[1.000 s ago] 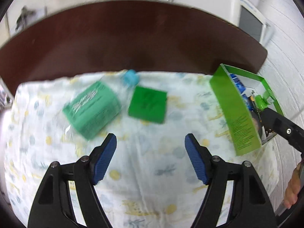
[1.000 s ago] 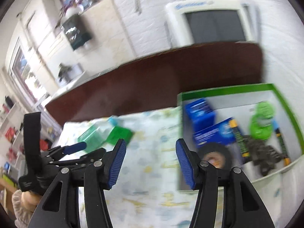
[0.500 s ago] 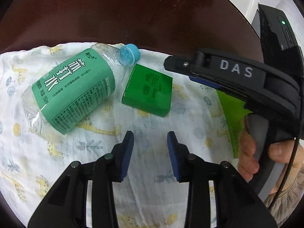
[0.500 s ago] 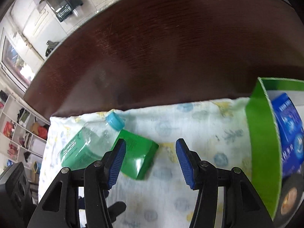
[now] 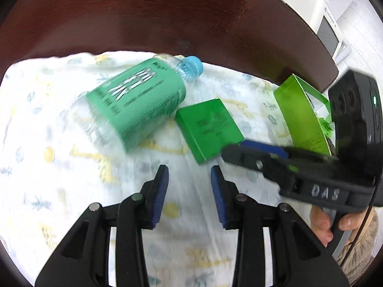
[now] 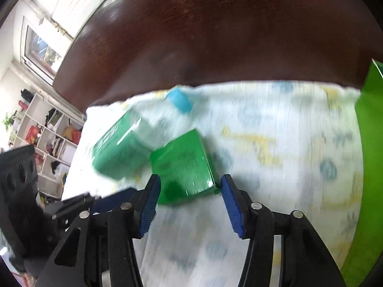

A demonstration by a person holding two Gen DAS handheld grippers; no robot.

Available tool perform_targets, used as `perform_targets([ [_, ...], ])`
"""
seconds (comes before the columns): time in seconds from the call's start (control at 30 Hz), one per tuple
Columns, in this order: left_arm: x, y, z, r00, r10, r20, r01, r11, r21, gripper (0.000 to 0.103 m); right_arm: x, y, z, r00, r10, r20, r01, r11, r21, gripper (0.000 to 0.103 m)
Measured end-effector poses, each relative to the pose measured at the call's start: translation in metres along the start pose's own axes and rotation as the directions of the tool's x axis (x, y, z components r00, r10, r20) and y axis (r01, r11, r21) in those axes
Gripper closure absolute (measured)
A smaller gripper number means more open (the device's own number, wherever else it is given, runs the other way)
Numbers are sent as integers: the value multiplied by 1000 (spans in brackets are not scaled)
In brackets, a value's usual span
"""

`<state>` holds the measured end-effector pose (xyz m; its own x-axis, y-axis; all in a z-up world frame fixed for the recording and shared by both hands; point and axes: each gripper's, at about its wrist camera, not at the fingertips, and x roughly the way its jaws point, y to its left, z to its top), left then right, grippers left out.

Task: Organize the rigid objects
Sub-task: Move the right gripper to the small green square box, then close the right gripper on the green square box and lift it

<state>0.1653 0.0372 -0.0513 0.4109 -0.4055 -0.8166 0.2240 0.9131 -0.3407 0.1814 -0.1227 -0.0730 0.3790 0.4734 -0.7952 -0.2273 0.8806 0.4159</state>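
You're working in a lived-in home room.
You can see a dark wooden table (image 6: 215,35) under a printed cloth (image 5: 71,191), cluttered white shelves (image 6: 47,134), a window (image 6: 40,50) and a white appliance (image 5: 318,7).

**Right tool closing around the green box**

The right tool (image 6: 189,203) has its jaws closing, the small green box (image 6: 183,165) between its blue pads, untouched. A green-labelled bottle (image 6: 119,153) lies beside the box on the patterned cloth (image 6: 287,143) covering the counter (image 6: 215,35).
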Motion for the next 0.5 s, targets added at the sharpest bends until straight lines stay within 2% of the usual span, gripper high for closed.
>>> perform_targets([
  [0.1, -11, 2, -5, 1000, -26, 8, 26, 1000, 0, 69, -7, 6, -29, 999, 18, -28, -17, 1000, 15, 55],
  [0.17, -15, -1, -6, 1000, -9, 23, 9, 1000, -1, 69, -15, 6, -38, 1000, -17, 8, 17, 1000, 17, 56],
  [0.27, -5, -9, 5, 999, -31, 35, 32, 998, -48, 69, -35, 0, -27, 992, -59, 110, 53, 997, 54, 56],
  [0.4, 12, -13, 17, 1000, -15, 8, 16, 991, -132, 72, -33, -7, 3, 991, -46, 127, 37, 996, 75, 56],
  [0.47, 19, -8, 22, 999, -41, -7, 39, 983, -182, 82, -19, -9, 14, 996, -15, 85, 7, 995, 95, 72],
  [0.5, 23, -9, 24, 999, -34, -18, 31, 982, -186, 82, -11, -11, 17, 998, -11, 60, 5, 994, 111, 74],
])
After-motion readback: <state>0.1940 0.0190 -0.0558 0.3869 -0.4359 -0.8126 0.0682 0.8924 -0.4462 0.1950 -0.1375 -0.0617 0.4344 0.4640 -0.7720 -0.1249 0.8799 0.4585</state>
